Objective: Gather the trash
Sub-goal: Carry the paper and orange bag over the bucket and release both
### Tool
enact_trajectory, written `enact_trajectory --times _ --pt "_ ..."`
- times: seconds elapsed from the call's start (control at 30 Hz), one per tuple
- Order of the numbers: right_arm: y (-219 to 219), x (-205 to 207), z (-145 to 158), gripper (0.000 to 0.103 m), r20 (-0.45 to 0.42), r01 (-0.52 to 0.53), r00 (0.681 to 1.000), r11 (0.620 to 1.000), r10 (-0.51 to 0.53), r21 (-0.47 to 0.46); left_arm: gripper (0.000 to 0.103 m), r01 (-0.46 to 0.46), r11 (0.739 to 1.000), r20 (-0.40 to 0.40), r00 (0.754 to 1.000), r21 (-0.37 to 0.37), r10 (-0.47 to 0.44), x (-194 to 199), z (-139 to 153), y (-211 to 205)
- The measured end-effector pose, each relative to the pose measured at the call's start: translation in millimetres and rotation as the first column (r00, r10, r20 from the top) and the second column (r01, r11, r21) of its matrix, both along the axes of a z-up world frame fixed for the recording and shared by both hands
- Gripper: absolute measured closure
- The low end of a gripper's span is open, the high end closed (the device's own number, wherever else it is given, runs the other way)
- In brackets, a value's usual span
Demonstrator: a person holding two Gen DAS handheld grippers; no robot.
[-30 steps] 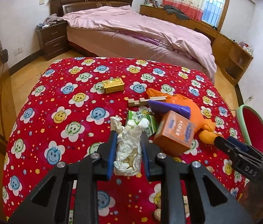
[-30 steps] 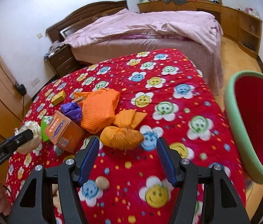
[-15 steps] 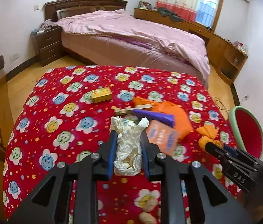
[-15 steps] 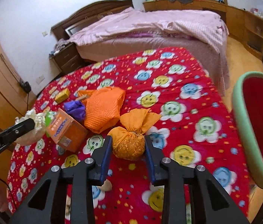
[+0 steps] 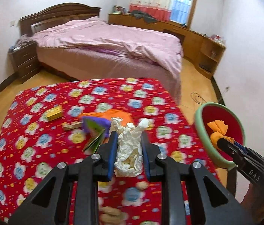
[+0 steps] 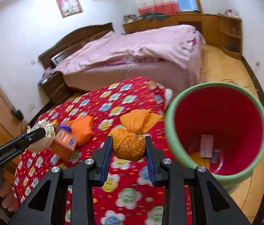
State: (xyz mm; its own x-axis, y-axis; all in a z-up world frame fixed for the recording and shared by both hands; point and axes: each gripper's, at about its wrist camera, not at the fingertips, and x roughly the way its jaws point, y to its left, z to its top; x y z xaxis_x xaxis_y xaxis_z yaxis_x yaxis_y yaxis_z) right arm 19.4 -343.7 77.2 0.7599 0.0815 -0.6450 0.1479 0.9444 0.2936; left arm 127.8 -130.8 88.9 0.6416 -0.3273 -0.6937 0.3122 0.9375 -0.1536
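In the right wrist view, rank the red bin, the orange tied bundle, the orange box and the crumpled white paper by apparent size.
1. Red bin, largest.
2. Orange tied bundle, though it is near the camera, in the right gripper.
3. Orange box and crumpled white paper: too close to rank, since the paper is partly hidden.

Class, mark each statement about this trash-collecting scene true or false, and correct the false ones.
1. The left gripper holds crumpled white paper. True.
2. The right gripper is empty. False: it grips a tied orange bundle.
3. The bin is red inside with a green rim. True.
4. The bin is empty. False: a pink packet lies at its bottom.
5. The orange box rests on the flowered red cloth. True.
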Motion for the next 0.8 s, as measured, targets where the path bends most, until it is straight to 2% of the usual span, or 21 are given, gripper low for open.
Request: enact_trajectory --times 0.2,0.4,0.8 --pt "-41 -18 2 0.069 0.016 0.091 0.996 0.996 -0.091 0.006 0.079 0.104 0.994 -0.015 0.994 -0.029 -0.104 -2 0 -48" --pt "-80 -32 -5 0.069 0.008 0.178 0.984 0.984 -0.178 0.010 0.079 0.204 0.978 -0.024 0.978 -0.037 -0.205 -2 -7 -101" --pt "-132 -38 -27 0.066 -0.050 0.296 0.954 0.955 -0.297 -0.027 0.079 0.386 0.919 -0.046 0.920 -0.077 -0.390 5 -30 -199"
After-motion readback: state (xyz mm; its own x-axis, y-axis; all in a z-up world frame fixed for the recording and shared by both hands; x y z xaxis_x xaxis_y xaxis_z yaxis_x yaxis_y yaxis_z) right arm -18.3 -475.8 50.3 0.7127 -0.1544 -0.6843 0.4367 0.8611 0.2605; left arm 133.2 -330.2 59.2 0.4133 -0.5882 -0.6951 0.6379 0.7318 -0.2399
